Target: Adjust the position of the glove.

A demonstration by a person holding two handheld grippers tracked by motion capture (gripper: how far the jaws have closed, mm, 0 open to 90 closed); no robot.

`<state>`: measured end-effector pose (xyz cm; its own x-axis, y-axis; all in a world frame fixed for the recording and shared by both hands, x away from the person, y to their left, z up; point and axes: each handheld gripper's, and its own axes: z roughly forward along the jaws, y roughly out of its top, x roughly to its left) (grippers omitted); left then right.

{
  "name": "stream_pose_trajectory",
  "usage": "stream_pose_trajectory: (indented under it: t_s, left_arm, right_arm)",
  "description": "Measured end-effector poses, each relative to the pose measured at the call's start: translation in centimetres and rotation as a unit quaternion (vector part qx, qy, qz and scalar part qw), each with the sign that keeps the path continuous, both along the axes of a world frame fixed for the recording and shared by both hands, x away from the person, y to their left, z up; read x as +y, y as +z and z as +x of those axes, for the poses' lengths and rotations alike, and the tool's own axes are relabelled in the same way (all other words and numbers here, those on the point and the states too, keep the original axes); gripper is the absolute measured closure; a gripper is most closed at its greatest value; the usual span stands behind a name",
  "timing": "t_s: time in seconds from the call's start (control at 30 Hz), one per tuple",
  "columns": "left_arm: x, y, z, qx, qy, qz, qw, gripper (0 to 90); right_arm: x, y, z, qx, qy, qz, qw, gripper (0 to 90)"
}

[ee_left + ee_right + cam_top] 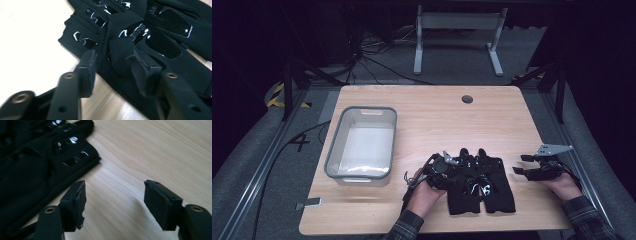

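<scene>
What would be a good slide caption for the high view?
Left gripper over black gloves, right gripper open beside them, grey bin at left.

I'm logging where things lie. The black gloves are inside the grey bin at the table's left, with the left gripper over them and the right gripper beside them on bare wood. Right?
Not quite. The high view shows the black gloves lying flat on the table, right of the grey bin, not in it. The left gripper is over them; the right gripper is beside them.

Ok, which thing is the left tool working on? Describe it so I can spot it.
On the wooden table, look at the near edge, right of the grey bin. The black gloves lie there, flat and side by side. They are the only soft, dark things on the table, with glossy patches on the backs; the left tool sits over their left edge.
</scene>
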<state>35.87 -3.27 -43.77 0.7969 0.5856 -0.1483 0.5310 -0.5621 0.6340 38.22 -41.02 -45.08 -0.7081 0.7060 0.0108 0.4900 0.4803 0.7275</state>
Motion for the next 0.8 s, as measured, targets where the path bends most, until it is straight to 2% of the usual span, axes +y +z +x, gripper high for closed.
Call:
stream_pose_trajectory:
  t_s: [0.1,0.13,0.23,0.27,0.33,0.47,0.63,0.73,0.8]
  left_arm:
    - [0.0,-0.2,-0.2,0.003,-0.001,-0.002,1.0000,48.7]
    - [0.0,-0.3,-0.5,0.005,0.002,-0.005,1.0000,47.5]
    - [0.0,-0.6,-0.6,0.012,0.008,-0.002,0.9999,45.2]
    - [0.0,-0.6,-0.6,0.012,0.008,-0.002,0.9999,45.2]
    - [0.1,-0.8,-0.7,0.015,0.013,-0.005,0.9998,44.6]
    - [0.3,-1.1,-0.7,0.020,0.015,-0.004,0.9997,43.5]
    - [0.0,-1.6,-0.7,0.027,0.013,0.007,0.9995,44.0]
    - [-0.3,-1.6,-0.9,0.016,0.014,0.015,0.9997,46.3]
    - [-0.4,-1.6,-1.1,0.009,0.020,0.020,0.9996,52.6]
  right_arm:
    - [0.3,0.3,-0.4,0.001,0.010,0.011,0.9999,42.4]
    - [0.8,0.6,-1.0,0.002,0.026,0.019,0.9995,49.9]
    - [1.2,0.9,-1.6,0.008,0.044,0.034,0.9984,61.9]
    - [1.2,0.9,-1.6,0.008,0.044,0.034,0.9984,61.9]
    - [1.8,0.9,-2.0,0.020,0.061,0.041,0.9971,70.1]
    - [2.8,0.7,-2.5,0.035,0.096,0.034,0.9942,86.4]
    - [3.2,0.4,-2.6,0.047,0.117,0.025,0.9917,89.6]
    - [3.4,0.1,-2.5,0.049,0.124,0.020,0.9908,89.6]
    - [3.5,0.0,-2.5,0.053,0.127,0.017,0.9904,89.6]
